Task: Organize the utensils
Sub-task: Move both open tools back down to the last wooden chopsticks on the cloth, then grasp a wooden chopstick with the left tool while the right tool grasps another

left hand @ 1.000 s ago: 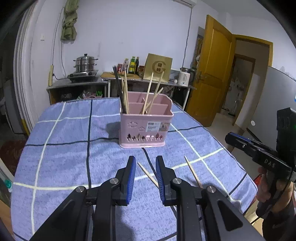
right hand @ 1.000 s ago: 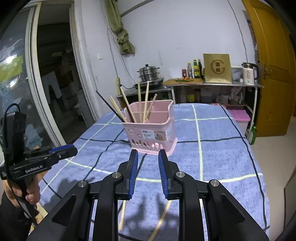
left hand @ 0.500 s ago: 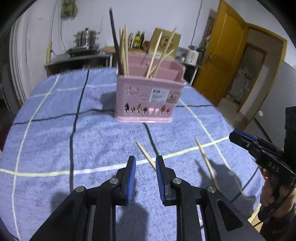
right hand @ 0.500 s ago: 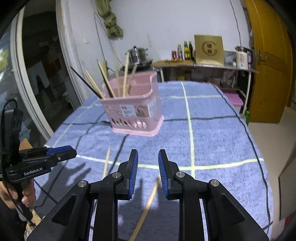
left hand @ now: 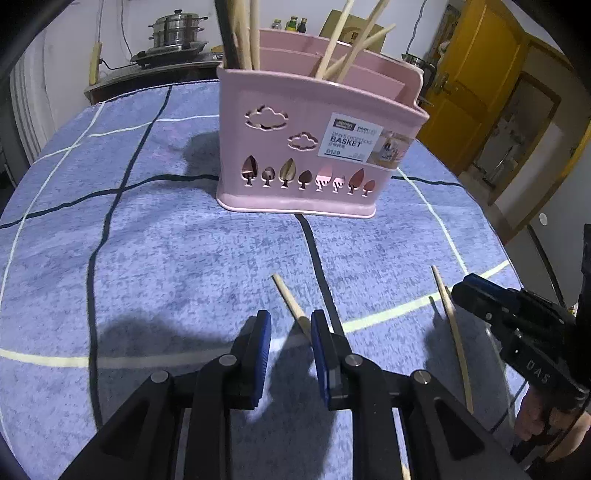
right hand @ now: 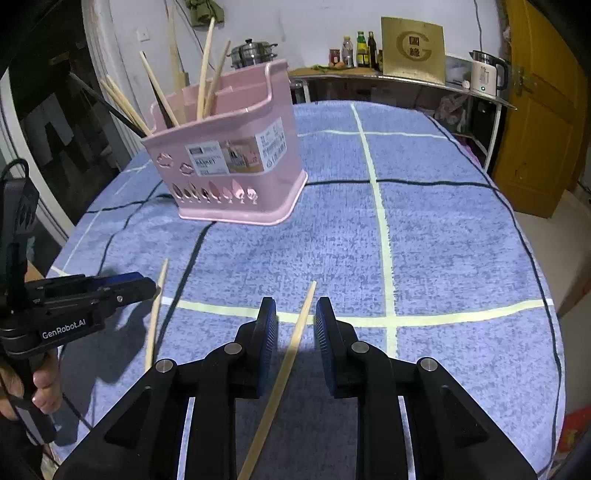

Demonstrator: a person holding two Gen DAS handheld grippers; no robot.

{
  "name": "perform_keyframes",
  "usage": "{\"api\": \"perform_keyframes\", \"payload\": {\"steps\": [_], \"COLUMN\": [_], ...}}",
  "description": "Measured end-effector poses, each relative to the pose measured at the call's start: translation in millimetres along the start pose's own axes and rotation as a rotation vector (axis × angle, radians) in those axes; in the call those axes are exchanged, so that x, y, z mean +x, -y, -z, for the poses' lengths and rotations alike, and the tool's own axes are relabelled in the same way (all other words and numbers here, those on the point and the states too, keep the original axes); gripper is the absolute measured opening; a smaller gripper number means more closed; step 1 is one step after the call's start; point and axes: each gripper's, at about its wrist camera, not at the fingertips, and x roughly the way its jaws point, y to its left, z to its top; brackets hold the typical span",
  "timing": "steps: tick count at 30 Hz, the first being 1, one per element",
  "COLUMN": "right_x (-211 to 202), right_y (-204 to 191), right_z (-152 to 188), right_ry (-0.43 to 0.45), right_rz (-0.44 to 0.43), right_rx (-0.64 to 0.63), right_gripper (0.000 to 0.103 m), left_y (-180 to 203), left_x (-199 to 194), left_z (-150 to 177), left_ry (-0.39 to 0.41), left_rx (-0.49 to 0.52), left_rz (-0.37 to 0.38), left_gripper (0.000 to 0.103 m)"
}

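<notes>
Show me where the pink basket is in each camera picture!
Left wrist view: the pink basket stands top centre, beyond the left gripper.
Right wrist view: the pink basket stands upper left, beyond the right gripper.
Shared landmark: the steel steamer pot behind it.

Basket (left hand: 314,147) upright on tablecloth (left hand: 166,258), holding chopsticks (left hand: 343,40) that lean in its compartments. Two loose chopsticks flat on cloth in front of basket, well apart from it: left chopstick (left hand: 290,304) between left gripper (left hand: 290,343) jaws, right chopstick (right hand: 291,350) between right gripper (right hand: 295,332) jaws. Counter with steamer pot (left hand: 177,31) and bottles (right hand: 356,46) behind table.
</notes>
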Motion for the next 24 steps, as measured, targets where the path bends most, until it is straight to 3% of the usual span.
{"api": "perform_keyframes", "payload": {"steps": [18,24], "right_x": [18.2,20.4], "right_y": [-0.9,-0.2], "right_z": [-0.3,-3.4], "right_ry": [-0.039,-0.039], "right_rz": [0.012,0.012], "right_rx": [-0.024,-0.027], "right_gripper": [0.023,0.021], "left_y": [24.0,32.4], "left_x": [15.4,20.8], "left_z": [-9.3,-12.7], "left_ry": [0.038,0.036], "left_rx": [0.139,0.190], "left_rz": [-0.011,-0.005], "left_gripper": [0.022,0.017]}}
